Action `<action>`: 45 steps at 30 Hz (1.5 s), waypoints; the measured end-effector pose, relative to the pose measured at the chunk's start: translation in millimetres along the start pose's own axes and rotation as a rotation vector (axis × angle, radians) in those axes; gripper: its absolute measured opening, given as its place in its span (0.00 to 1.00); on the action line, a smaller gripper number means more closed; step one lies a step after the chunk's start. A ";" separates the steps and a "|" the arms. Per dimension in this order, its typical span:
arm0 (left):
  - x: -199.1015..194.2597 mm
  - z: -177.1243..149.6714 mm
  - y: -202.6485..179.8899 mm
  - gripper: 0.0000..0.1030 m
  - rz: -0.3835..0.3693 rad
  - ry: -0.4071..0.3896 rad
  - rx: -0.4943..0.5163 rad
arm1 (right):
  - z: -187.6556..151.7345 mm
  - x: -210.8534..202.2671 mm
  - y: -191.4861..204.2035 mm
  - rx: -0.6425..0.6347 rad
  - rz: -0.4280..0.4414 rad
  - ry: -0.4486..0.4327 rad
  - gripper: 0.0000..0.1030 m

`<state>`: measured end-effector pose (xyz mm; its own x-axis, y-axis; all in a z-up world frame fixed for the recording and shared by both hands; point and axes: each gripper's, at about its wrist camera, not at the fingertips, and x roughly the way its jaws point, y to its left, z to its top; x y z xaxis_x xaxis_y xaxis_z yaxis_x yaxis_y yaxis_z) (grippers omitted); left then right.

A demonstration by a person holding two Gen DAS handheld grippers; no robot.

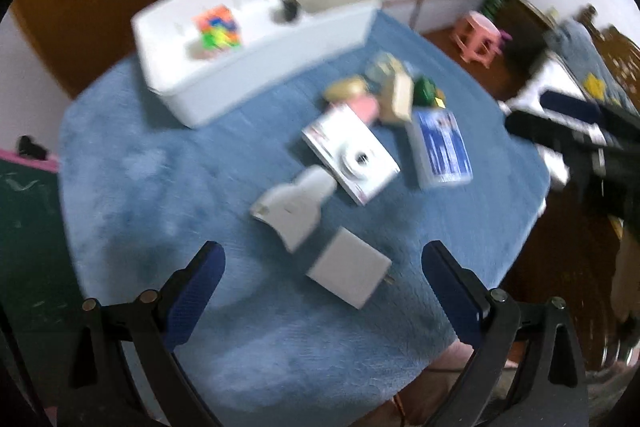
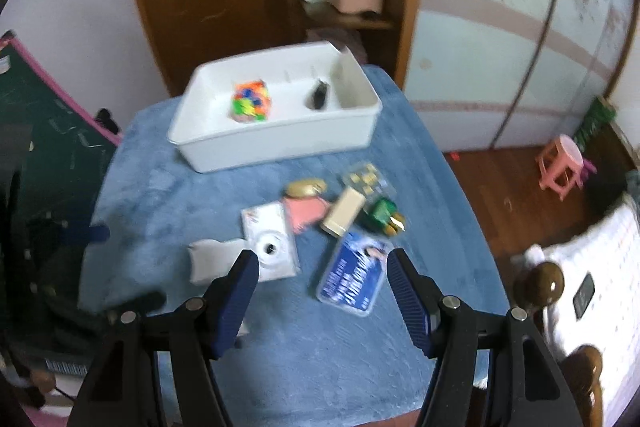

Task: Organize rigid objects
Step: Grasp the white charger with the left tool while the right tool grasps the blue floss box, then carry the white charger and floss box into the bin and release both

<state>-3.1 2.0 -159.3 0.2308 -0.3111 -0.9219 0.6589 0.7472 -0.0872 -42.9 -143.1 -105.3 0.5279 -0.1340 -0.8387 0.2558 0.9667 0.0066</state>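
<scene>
a white bin (image 2: 276, 143) sits at the far side of a blue cloth-covered table (image 2: 160, 211), and so far it holds only two things: a bright multicoloured puzzle cube (image 2: 249, 101) toward its left and a small dark object (image 2: 319, 93) farther right, too blurred to name. everything else waits on the cloth, nearer than the bin: a white toy camera (image 2: 272, 243), a white bottle-shaped piece (image 2: 212, 259) just left of it, a blue-labelled clear case (image 2: 354, 277) to the right, a tan block (image 2: 344, 215), a pink piece (image 2: 304, 213), a gold oval (image 2: 304, 187), a green toy (image 2: 382, 213) and a small blister pack (image 2: 366, 179) clustered beyond, plus a white charger plug (image 1: 348, 273) nearest of all. by this showing the sorting looks barely begun. the left gripper (image 1: 322, 263) hangs over the plug with fingers spread wide and nothing between them; the right gripper (image 2: 322, 267) hovers near the case and camera, fingers likewise wide and empty.
</scene>
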 end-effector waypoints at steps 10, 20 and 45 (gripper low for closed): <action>58.9 -7.0 -6.4 0.96 -0.097 0.129 0.188 | -5.1 82.6 -45.8 0.250 -0.022 0.118 0.65; 79.9 -14.9 -20.3 0.96 -0.069 0.173 0.302 | -13.1 132.5 -45.5 0.305 -0.038 0.204 0.68; 88.5 -31.7 -27.8 0.62 -0.106 0.191 0.280 | -24.8 145.6 -25.1 0.265 -0.076 0.247 0.61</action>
<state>-23.7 -27.7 -250.5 0.0299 -0.2437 -0.9694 0.8490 0.5180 -0.1040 7.4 -181.5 -241.1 0.2962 -0.1150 -0.9482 0.5044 0.8619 0.0530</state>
